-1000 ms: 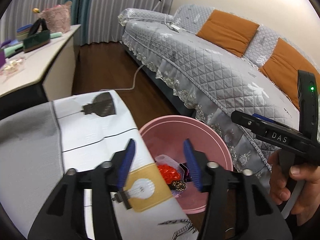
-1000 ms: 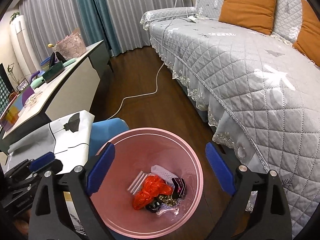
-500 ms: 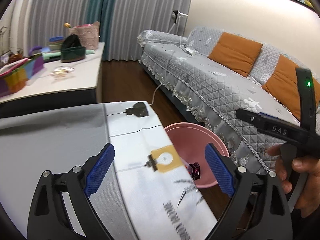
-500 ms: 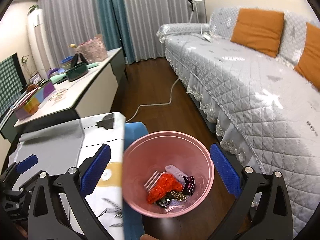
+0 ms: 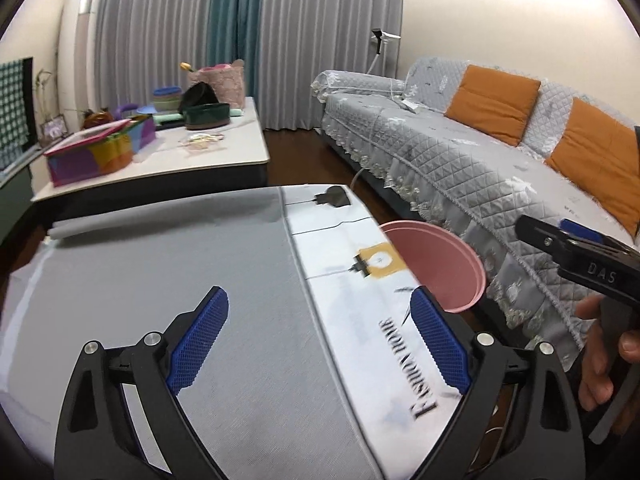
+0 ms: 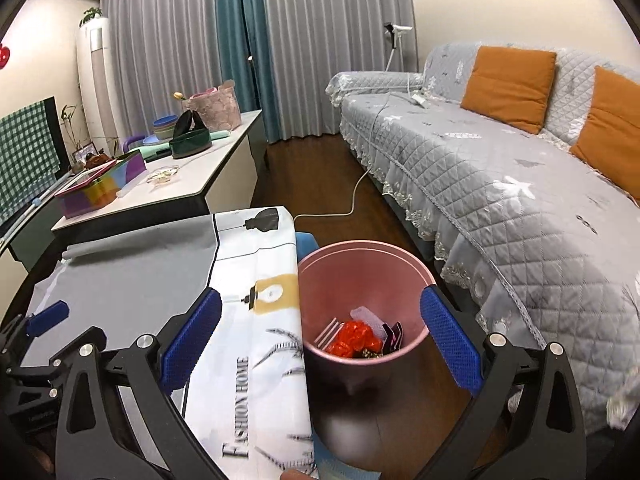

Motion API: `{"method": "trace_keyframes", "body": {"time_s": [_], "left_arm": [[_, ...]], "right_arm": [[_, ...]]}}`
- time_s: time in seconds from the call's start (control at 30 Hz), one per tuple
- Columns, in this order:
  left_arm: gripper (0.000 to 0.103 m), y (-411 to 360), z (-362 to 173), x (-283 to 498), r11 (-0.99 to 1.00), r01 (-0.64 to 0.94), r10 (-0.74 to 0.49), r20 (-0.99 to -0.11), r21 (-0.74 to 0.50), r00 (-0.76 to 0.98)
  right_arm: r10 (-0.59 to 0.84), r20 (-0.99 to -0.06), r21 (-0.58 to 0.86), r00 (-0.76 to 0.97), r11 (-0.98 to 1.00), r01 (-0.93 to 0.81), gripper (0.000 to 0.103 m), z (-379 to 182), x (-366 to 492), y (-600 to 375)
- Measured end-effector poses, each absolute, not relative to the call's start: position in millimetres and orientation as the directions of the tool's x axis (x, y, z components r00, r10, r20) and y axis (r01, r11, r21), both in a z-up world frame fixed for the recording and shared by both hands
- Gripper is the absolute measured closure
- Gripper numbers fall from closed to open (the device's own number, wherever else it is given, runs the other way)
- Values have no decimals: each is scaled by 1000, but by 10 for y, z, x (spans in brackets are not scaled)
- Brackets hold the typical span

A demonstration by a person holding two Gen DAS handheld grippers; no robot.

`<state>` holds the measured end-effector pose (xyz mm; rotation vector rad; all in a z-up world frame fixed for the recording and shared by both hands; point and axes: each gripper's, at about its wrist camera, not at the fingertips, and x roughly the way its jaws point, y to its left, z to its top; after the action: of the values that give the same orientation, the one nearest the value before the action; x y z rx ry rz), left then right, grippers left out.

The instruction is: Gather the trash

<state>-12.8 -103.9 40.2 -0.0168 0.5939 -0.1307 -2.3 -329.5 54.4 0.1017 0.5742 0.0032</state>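
A pink waste bin (image 6: pixel 360 272) stands on the floor beside the table; its rim (image 5: pixel 452 252) shows past the table edge in the left wrist view. Inside lie an orange-red crumpled wrapper (image 6: pixel 354 340), a clear plastic piece (image 6: pixel 366 318) and a dark packet (image 6: pixel 392 334). My left gripper (image 5: pixel 318 334) hangs open over the grey tablecloth (image 5: pixel 160 280), nothing between its blue pads. My right gripper (image 6: pixel 318 330) is open too, held back above the bin and table edge, empty. It also appears at the right of the left wrist view, held by a hand (image 5: pixel 608 360).
The tablecloth's white printed strip (image 6: pixel 256 320) runs along the table edge by the bin. A low white table (image 5: pixel 168 152) behind holds boxes, bowls and a basket. A grey quilted sofa (image 6: pixel 500 184) with orange cushions stands right; a white cable (image 6: pixel 344 208) crosses the wood floor.
Both grippers pulled back and up from the bin. The left jaws widened from half closed to fully open and now hang over the table. The bin looks smaller and farther.
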Motion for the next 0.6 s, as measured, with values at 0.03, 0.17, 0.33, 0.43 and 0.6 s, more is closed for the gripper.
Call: {"method": "trace_keyframes", "body": {"time_s": [0.03, 0.17, 0.33, 0.43, 0.6], "left_arm": [[14, -1017, 391, -200, 994, 103, -112, -556, -48, 823], [10, -1007, 283, -448, 995, 92, -95, -574, -35, 813], [8, -988, 64, -523, 998, 57, -68, -598, -37, 799], [8, -938, 15, -472, 999, 23, -40, -592, -37, 805], [8, -843, -33, -407, 999, -34, 6, -600, -36, 800]], "right_arm": [[26, -543, 93, 839, 995, 29, 5, 522, -64, -3289], [-4, -563, 65, 826, 997, 50, 5, 385, -293, -3252], [-21, -578, 23, 816, 999, 42, 5, 248, -411, -3146], [-21, -586, 6, 810, 1000, 31, 5, 194, -364, -3083], [-26, -597, -17, 802, 1000, 19, 5, 135, -286, -2978]]}}
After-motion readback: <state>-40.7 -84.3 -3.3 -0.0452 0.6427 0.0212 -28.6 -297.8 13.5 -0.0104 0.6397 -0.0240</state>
